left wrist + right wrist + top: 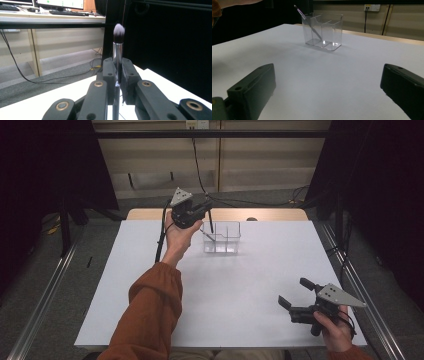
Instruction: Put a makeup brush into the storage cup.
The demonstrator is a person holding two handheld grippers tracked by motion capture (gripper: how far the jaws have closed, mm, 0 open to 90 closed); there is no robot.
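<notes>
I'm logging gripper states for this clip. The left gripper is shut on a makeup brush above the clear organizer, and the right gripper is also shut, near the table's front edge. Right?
Not quite. The right gripper is open: the right gripper view shows its jaws wide apart with nothing between them. The rest holds: the left gripper is shut on the makeup brush above the clear organizer.

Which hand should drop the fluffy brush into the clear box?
Probably the left. The left gripper already grips the makeup brush right above the clear organizer. The right gripper is open, far away near the table's front edge.
</notes>
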